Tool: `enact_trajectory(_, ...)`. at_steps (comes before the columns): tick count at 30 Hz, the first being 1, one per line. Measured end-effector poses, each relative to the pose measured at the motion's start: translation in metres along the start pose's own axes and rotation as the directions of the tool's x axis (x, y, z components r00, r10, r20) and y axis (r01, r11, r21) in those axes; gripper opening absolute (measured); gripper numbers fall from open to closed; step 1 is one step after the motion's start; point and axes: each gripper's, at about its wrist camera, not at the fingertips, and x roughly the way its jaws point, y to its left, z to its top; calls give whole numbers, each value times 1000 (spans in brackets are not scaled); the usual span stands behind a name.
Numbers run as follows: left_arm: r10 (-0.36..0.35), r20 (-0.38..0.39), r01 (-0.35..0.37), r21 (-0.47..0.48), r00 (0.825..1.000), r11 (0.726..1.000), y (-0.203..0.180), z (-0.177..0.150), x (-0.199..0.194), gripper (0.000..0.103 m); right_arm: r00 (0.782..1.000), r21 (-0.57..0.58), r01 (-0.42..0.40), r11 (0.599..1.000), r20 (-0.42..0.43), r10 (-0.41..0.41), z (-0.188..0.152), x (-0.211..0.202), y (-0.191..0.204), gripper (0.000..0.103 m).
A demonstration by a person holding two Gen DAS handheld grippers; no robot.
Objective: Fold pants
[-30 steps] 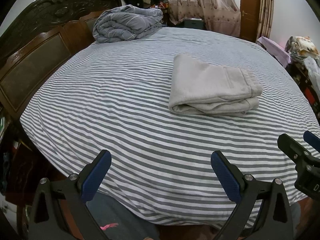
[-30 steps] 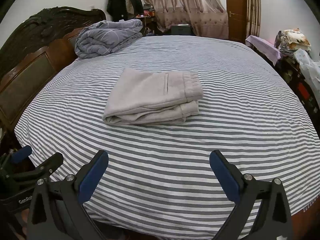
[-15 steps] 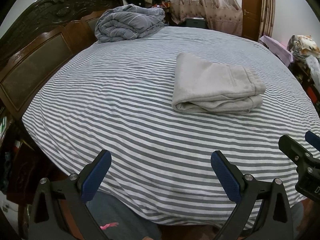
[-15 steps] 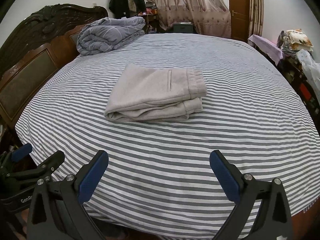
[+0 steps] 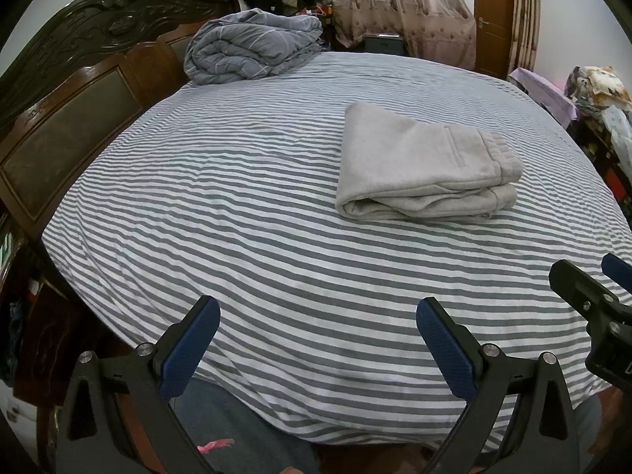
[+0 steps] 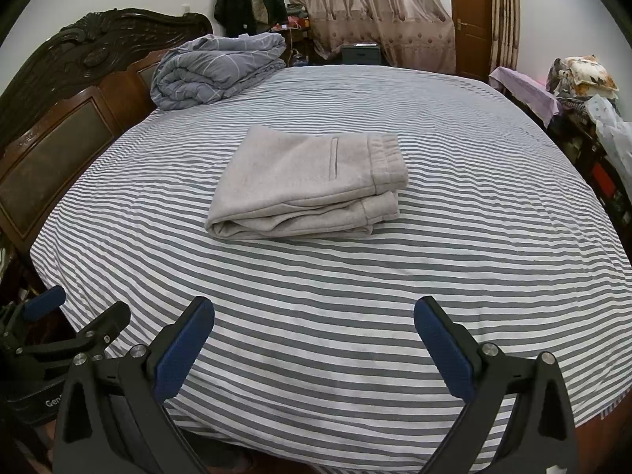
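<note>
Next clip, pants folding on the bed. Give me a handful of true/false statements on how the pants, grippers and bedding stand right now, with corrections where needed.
1. The pants lie folded in a compact stack on the striped sheet. True.
2. The right gripper is clamped on the waistband. False: its jaws are spread wide and hold nothing, short of the pants.
3. The left gripper is open and holds nothing. True.
4. The grey duvet is spread flat across the whole bed. False: it sits bundled by the headboard.
5. The waistband end of the pants points toward the headboard. False: it faces away from it, with the fold on the headboard side.
</note>
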Motion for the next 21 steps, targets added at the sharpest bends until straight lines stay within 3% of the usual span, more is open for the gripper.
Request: enact_trajectory(21, 0, -7, 0, 8, 1000, 1000, -3, -4, 3, 99, 1000, 11, -4, 1000, -14, 4, -3, 7, -2, 100)
